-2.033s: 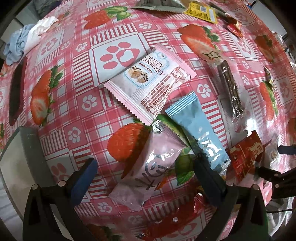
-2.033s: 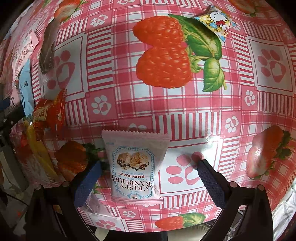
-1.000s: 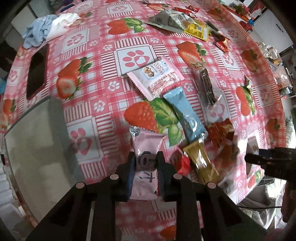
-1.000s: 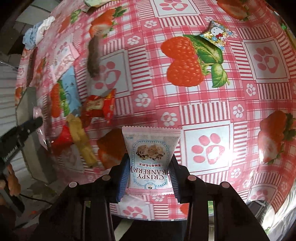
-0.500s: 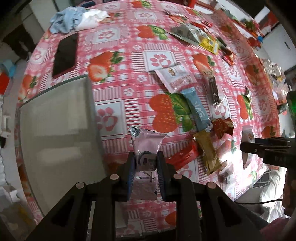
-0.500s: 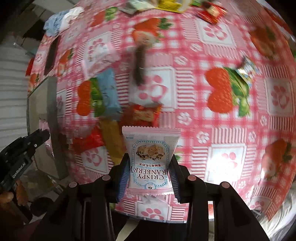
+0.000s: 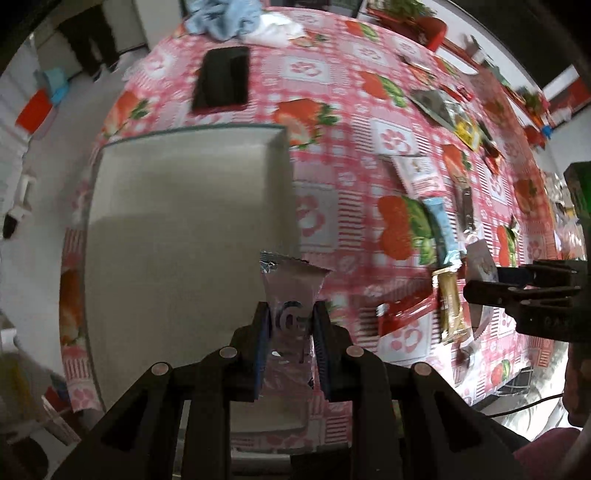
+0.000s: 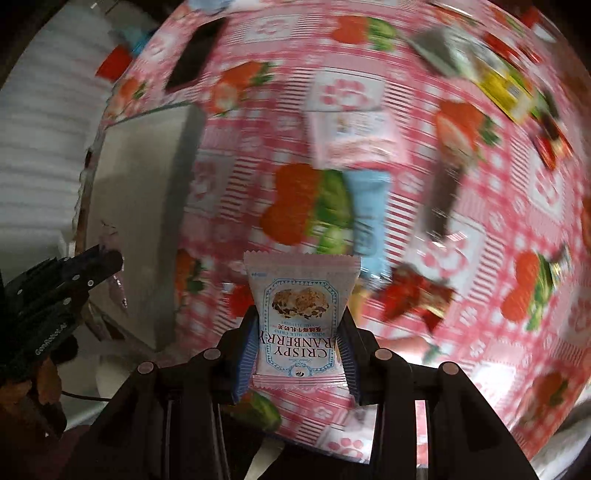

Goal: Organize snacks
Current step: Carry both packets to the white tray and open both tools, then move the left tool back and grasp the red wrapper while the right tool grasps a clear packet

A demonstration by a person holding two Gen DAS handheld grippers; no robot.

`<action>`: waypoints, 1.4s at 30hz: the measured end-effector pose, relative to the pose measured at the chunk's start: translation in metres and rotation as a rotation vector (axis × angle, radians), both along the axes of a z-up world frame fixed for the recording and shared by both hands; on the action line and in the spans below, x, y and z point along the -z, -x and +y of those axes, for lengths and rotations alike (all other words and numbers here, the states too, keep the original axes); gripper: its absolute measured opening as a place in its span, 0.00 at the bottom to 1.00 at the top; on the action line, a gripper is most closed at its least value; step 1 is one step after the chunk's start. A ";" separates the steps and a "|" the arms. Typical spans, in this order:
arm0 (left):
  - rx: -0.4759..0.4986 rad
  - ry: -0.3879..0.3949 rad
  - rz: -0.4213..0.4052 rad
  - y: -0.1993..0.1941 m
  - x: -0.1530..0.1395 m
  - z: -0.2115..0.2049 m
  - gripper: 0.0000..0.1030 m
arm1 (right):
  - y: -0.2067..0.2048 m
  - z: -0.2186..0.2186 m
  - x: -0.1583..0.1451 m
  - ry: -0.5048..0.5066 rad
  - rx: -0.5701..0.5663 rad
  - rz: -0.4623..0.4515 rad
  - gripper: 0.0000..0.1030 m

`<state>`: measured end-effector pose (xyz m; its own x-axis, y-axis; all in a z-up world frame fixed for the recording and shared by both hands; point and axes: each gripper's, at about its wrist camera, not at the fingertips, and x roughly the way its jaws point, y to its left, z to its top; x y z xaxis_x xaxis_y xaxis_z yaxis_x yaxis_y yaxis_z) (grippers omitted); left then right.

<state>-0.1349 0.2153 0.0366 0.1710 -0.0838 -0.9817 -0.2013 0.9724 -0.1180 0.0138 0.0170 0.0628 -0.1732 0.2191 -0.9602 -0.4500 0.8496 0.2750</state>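
My left gripper (image 7: 290, 325) is shut on a pink snack packet (image 7: 291, 291) and holds it in the air over the right side of a grey open box (image 7: 177, 236). My right gripper (image 8: 295, 332) is shut on a white Crispy Cranberry packet (image 8: 301, 306), held above the table; it also shows at the right of the left wrist view (image 7: 517, 280). The box appears at the left of the right wrist view (image 8: 140, 184). On the strawberry tablecloth (image 7: 332, 74) lie a second cranberry packet (image 7: 419, 175), a blue packet (image 7: 441, 229), a brown bar (image 7: 466, 201), a gold bar (image 7: 450, 306) and a red packet (image 7: 402, 314).
A black phone (image 7: 221, 79) lies beyond the box, with blue and white cloths (image 7: 240, 22) at the far edge. More packets, silver (image 7: 434, 103) and yellow (image 7: 467, 131), lie at the far right. The table's near edge runs just below the box.
Both grippers, each holding its packet, have swung left toward the grey box. The left gripper's pink packet now hangs over the box instead of the tablecloth.
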 end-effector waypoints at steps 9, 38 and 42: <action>-0.134 -0.005 0.039 0.037 0.010 0.045 0.24 | 0.014 0.078 0.002 -0.020 -0.185 0.002 0.41; -0.180 -0.042 0.150 0.063 0.045 0.079 0.70 | 0.054 0.189 0.041 -0.016 -0.362 0.106 0.84; -0.170 -0.059 0.136 0.059 0.040 0.075 0.75 | 0.042 0.173 0.038 -0.017 -0.306 0.100 0.85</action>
<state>-0.1937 0.2907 -0.0035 0.0431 -0.0065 -0.9990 -0.3727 0.9277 -0.0222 -0.0280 0.1905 0.0250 -0.3270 0.1580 -0.9317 -0.6539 0.6740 0.3438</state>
